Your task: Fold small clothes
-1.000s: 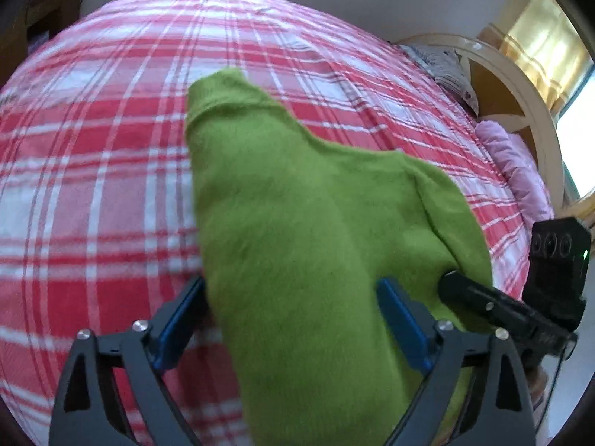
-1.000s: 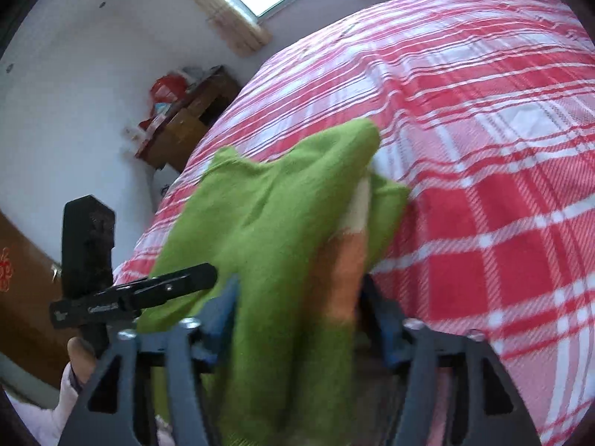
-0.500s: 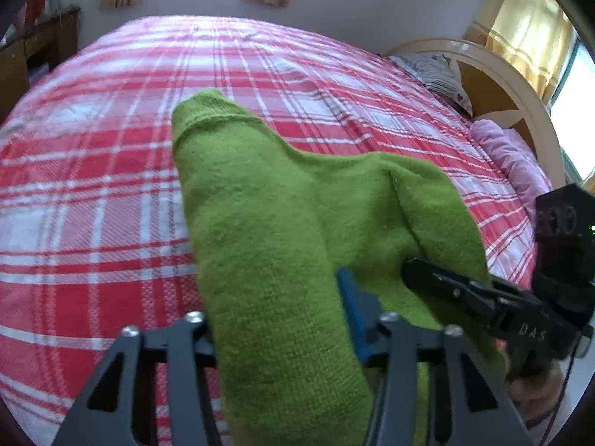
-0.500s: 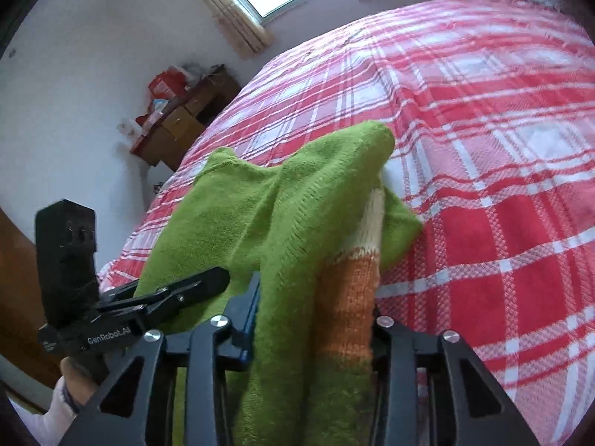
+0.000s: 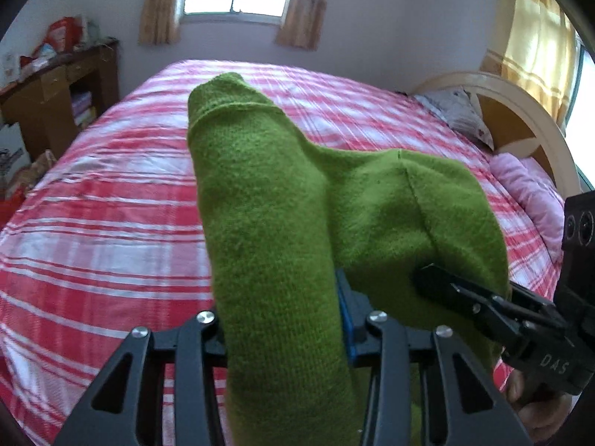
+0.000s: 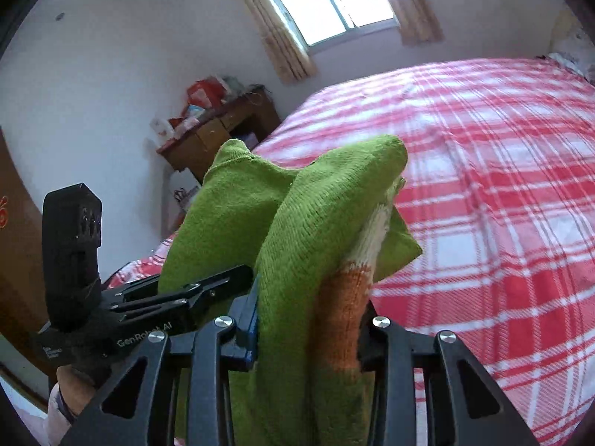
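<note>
A small green knitted sweater [image 5: 282, 223] with an orange and white band [image 6: 342, 319] hangs in the air above the bed, held between both grippers. My left gripper [image 5: 282, 330] is shut on one green edge of it. My right gripper [image 6: 308, 330] is shut on the other edge, where the orange band runs between the fingers. The right gripper also shows in the left wrist view [image 5: 483, 308], at the sweater's right side. The left gripper shows in the right wrist view [image 6: 178, 297], at the sweater's left side. The fingertips are hidden by the cloth.
A bed with a red and white plaid cover [image 5: 104, 223] lies below and ahead. A pink pillow [image 5: 528, 189] and a curved headboard [image 5: 520, 111] are at the right. A wooden desk with clutter [image 5: 55, 93] stands at the bed's left. A window [image 6: 334, 7] is in the far wall.
Both grippers closed on the sweater and lifted it; the views tilted up from the bed cover to the far wall and window.
</note>
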A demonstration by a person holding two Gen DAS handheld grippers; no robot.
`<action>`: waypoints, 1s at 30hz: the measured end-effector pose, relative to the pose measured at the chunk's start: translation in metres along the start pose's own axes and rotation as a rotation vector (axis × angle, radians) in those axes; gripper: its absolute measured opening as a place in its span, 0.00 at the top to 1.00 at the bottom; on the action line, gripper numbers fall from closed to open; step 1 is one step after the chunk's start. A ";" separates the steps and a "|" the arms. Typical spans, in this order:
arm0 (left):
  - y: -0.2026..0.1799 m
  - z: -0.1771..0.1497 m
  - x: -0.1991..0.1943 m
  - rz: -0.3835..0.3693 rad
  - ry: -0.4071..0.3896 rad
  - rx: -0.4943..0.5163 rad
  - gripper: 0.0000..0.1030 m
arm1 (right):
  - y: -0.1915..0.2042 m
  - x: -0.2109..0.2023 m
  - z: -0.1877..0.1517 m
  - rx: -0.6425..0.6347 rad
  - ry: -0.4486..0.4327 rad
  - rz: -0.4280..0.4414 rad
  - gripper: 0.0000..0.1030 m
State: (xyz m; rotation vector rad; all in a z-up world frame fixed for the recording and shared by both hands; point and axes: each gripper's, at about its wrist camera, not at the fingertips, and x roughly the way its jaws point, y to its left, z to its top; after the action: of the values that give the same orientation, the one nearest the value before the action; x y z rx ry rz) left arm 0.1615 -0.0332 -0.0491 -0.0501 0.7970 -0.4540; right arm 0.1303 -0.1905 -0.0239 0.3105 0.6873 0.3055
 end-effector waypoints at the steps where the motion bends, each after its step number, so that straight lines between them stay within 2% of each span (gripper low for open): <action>1: 0.006 0.000 -0.004 0.008 -0.009 -0.012 0.59 | 0.004 0.003 0.002 -0.007 -0.001 0.006 0.65; 8: 0.049 -0.007 -0.021 0.076 -0.040 -0.090 0.59 | 0.049 0.030 0.009 -0.072 0.022 0.059 0.65; 15: 0.096 -0.022 -0.029 0.143 -0.038 -0.184 0.59 | 0.089 0.074 0.009 -0.124 0.089 0.124 0.65; 23: 0.165 -0.018 -0.047 0.283 -0.067 -0.273 0.59 | 0.149 0.139 0.020 -0.185 0.145 0.254 0.65; 30: 0.202 -0.003 -0.042 0.404 -0.079 -0.285 0.59 | 0.198 0.195 0.033 -0.255 0.149 0.324 0.65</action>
State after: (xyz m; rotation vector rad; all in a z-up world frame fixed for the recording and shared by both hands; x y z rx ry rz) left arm 0.2090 0.1672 -0.0656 -0.1669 0.7657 0.0455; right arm 0.2609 0.0574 -0.0364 0.1551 0.7353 0.7242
